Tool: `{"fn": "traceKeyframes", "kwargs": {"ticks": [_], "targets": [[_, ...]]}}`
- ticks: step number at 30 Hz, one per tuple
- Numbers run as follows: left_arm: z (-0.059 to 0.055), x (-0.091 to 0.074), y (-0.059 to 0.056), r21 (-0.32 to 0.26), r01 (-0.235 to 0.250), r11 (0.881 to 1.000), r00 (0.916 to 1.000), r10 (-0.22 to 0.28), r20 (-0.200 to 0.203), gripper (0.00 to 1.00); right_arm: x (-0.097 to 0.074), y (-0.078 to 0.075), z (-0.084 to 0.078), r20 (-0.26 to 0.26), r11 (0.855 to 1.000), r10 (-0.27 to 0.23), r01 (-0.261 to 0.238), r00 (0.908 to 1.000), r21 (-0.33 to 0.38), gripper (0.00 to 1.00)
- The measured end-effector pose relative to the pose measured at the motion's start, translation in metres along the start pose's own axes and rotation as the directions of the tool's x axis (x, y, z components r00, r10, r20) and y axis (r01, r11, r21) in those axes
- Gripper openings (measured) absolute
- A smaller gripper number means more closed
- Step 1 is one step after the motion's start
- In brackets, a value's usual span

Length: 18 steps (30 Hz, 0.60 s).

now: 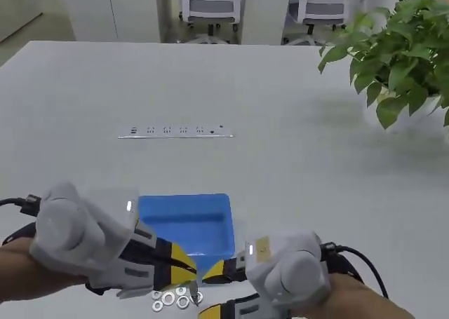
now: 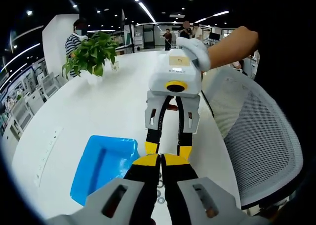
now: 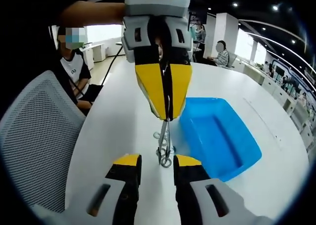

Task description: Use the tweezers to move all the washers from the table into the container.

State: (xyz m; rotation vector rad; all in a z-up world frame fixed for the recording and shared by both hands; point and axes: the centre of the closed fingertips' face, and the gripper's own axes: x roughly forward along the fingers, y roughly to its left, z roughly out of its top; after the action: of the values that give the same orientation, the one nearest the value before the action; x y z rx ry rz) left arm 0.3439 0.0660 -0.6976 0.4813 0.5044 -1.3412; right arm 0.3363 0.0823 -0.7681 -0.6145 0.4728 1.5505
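Note:
Several metal washers (image 1: 172, 299) lie in a cluster on the white table (image 1: 280, 123), just in front of the blue container (image 1: 186, 201). My left gripper (image 1: 188, 266) is shut on thin metal tweezers (image 3: 165, 136), whose tips point down at the washers (image 3: 165, 158). In the right gripper view the left gripper (image 3: 168, 113) comes in from the top, facing my right gripper (image 3: 158, 160). That right gripper stands open, its jaws on either side of the tweezer tips. In the left gripper view my left gripper (image 2: 161, 160) faces the right gripper (image 2: 168, 148), with the container (image 2: 103, 163) to the left.
A flush power strip (image 1: 175, 131) sits mid-table and a potted plant (image 1: 400, 52) stands at the far right. Office chairs (image 1: 210, 7) are behind the table. A mesh chair (image 2: 266, 136) stands at the near edge, and people are in the background.

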Motion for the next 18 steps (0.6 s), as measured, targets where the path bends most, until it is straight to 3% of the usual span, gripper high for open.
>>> {"fn": "traceKeyframes", "kwargs": {"ticks": [18], "targets": [[0.001,0.000,-0.002,0.002,0.013,1.000,0.9999,-0.013,0.001,0.05,0.013,-0.005,0.000,-0.028,0.998,0.048,-0.049,0.9985,-0.037,0.14]]}}
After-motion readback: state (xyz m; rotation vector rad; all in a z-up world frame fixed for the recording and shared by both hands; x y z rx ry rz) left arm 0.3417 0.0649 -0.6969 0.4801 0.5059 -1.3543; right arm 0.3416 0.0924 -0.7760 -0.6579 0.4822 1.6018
